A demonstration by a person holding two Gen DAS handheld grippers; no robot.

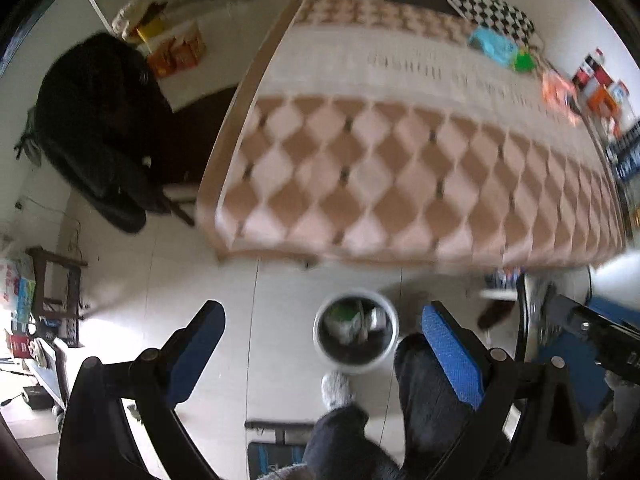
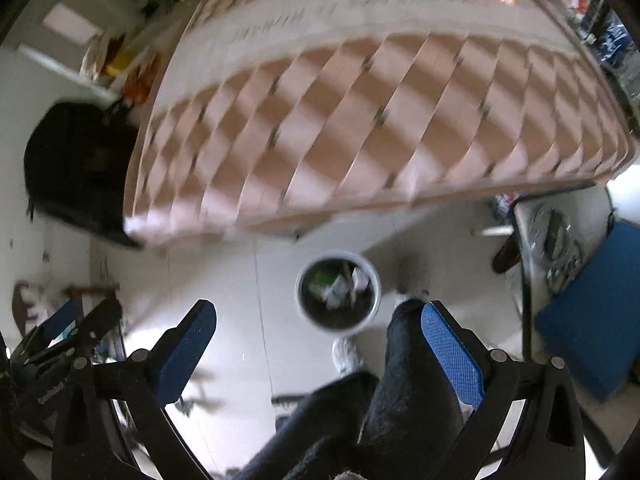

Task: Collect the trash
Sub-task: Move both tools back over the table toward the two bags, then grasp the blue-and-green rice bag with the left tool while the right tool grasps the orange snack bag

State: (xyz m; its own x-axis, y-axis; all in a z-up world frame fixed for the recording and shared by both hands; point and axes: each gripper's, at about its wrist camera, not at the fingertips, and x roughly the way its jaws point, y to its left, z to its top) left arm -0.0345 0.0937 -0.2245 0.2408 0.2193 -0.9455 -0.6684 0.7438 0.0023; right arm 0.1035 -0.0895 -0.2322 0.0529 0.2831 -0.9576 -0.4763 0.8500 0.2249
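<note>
- Two grippers are in our hands, the left gripper [image 1: 322, 350] and the right gripper [image 2: 318, 350], and both stand spread wide with nothing between the blue pads
- One trash bin [image 1: 394, 322] sits on the pale floor just off the foot of the bed [image 1: 400, 184], right in front of our feet; it already holds crumpled scraps, white and green (too blurred to count)
- On the far end of the bed we count three likely pieces to gather: a light blue packet [image 1: 491, 45], a small green item [image 1: 523, 62] just beside it, and an orange wrapper [image 1: 558, 92] nearer the right edge
- We judge all three to be light, soft and crinkly, likely slippery film, so they should give under the pads and not resist
- Our best hold is probably a raised fold or loose edge, pinched well inside the pads, since a flat face lying on the blanket offers little to catch
- One checkered cushion [image 1: 494, 10] lies beyond them, and we take it for bedding, not trash
</note>
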